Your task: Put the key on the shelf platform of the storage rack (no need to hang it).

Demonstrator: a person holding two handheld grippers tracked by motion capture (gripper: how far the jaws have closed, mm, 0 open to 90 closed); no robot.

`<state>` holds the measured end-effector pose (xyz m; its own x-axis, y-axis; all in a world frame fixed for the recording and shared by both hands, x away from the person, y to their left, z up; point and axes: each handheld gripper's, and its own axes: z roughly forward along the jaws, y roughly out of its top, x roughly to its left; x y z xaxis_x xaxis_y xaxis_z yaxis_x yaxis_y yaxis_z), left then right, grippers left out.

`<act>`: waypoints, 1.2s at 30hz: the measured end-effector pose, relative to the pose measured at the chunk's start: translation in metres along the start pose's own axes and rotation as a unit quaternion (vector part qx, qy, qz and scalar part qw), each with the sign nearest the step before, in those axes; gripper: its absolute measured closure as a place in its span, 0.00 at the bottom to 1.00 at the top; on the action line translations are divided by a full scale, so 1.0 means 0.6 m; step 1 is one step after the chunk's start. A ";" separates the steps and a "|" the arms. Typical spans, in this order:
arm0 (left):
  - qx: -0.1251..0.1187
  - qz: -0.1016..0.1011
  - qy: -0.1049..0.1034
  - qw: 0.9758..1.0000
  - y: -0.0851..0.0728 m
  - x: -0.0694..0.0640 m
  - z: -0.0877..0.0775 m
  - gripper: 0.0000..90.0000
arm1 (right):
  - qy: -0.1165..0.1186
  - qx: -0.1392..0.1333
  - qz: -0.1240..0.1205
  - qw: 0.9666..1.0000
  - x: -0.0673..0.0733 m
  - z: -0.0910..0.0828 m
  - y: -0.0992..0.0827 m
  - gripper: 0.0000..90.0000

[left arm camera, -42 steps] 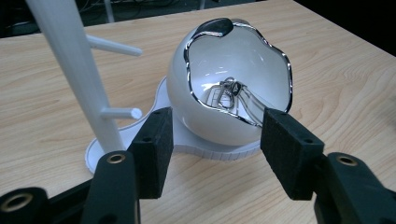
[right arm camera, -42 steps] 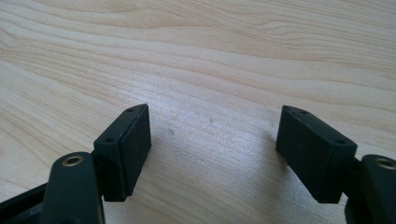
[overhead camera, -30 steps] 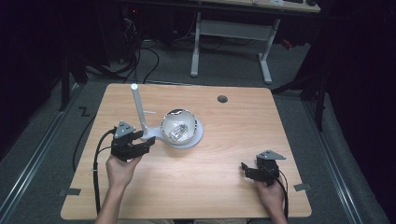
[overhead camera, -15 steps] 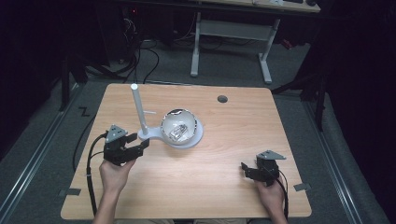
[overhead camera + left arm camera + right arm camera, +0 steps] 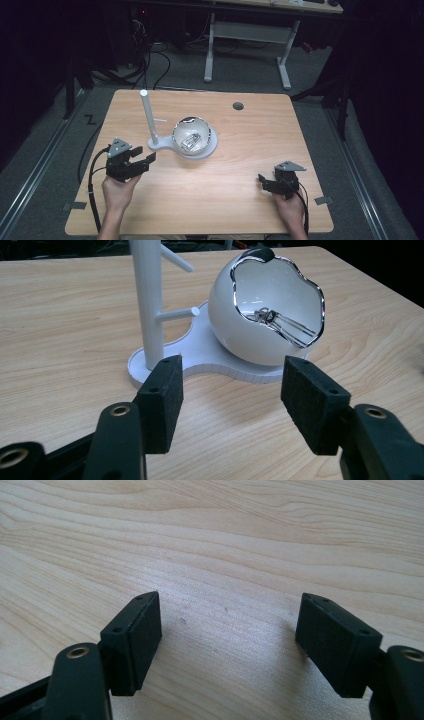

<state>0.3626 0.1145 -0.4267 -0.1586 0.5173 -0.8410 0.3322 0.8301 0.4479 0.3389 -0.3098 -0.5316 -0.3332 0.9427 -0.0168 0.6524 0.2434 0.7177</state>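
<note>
**A:** ok what's on the counter (image 5: 240,200)? biggest stuff first pls

**B:** light wood counter, with a small dark round hole (image 5: 238,106) near the far edge. Middle of it, a bit left, there's a white stand (image 5: 212,145) with a flat curvy base. A white post (image 5: 149,117) sticks straight up from the left end of the base, with a couple of short pegs (image 5: 177,314) coming off the side.

**A:** and the round thing?

**B:** white bowl (image 5: 240,335), sort of egg shaped, wavy silver rim, sitting on the right end of the base and tipped so the opening faces the person. Inside it lies something small and shiny (image 5: 280,325), metal or glass; can't tell exactly what.

**A:** tongs?

**B:** left tongs (image 5: 145,161) are just beside the base on its near-left side, not touching it, pointed at the stand. Jaws spread wide, nothing in them. From the left gripper view the post lines up over the left pad (image 5: 162,395) and the bowl over the right one.

**A:** other side?

**B:** right tongs (image 5: 264,181) are down at the near right, well apart from the stand, low over bare wood. Also released, with the pads (image 5: 137,635) apart and just wood grain between them.
</note>
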 end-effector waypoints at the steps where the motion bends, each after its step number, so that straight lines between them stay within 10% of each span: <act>1: 0.000 -0.002 0.001 1.000 0.001 0.001 -0.002 0.47 | 0.000 0.000 0.000 1.000 0.000 0.000 0.000 0.30; 36: 0.004 -0.017 0.013 1.000 -0.010 0.042 -0.020 0.47 | 0.000 0.000 0.001 1.000 0.000 0.000 0.000 0.30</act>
<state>0.3453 0.1252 -0.4468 -0.1940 0.4938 -0.8476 0.3333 0.8459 0.4165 0.3389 -0.3097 -0.5315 -0.3321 0.9431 -0.0163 0.6529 0.2423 0.7176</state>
